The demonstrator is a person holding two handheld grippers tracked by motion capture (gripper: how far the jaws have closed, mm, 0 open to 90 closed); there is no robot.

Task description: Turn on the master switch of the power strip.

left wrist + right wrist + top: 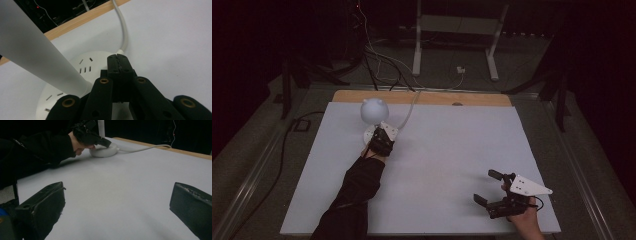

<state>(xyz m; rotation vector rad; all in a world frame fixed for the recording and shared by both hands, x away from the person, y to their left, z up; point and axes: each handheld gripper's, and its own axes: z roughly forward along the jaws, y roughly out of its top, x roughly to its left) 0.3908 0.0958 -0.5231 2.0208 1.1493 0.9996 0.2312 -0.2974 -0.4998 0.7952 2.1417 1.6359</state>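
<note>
White plastic makes up the whole lamp (374, 111): a round base (75, 75) with slots, a slanting stem (37, 55) and a globe-like head, standing near the far left of the pale worktop (437, 165), its cord (123, 30) running off toward the wooden edge. The left gripper (118, 65) rests with its jaws pressed fully together and empty, their tips over the base rim close to where the cord enters, apparently poking or pressing at the base.

My worry is that a closed tip gives only a small contact. Pushing off-centre could slide the light base across the smooth sheet, tip the lamp over by its leaning stem, or slip off onto the cord and tug it.

The left forearm, in a dark sleeve (357, 195), stretches forward from the near edge, wrist angled down so the gripper points steeply at the base. The right gripper (494, 187) lies well apart at the near right, held low and nearly level, its jaws spread wide with nothing between them, facing left across the bare sheet.
</note>
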